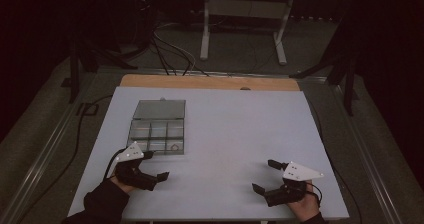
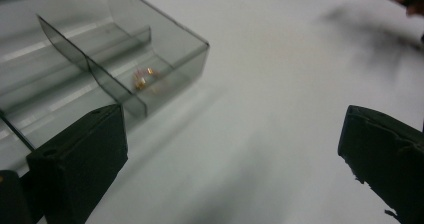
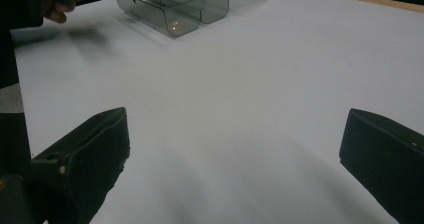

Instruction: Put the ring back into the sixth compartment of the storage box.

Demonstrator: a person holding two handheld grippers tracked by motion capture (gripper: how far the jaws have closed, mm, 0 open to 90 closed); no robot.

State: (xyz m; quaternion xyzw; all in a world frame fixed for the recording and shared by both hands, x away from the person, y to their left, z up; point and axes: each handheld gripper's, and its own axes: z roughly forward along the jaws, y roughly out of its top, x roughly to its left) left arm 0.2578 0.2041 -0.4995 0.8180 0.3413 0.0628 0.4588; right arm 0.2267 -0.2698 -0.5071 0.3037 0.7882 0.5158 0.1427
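**Where things lie around the two claws**

The compartment box [image 1: 157, 135] sits on the bench [image 1: 240, 129] just ahead of the left claw [image 1: 156, 165], its opened lid [image 1: 159, 109] lying flat beyond it. A small ring [image 2: 142, 79] lies in the box's corner compartment nearest that claw. The right claw [image 1: 265, 175] rests well apart, to the box's right, with bare bench ahead of it.
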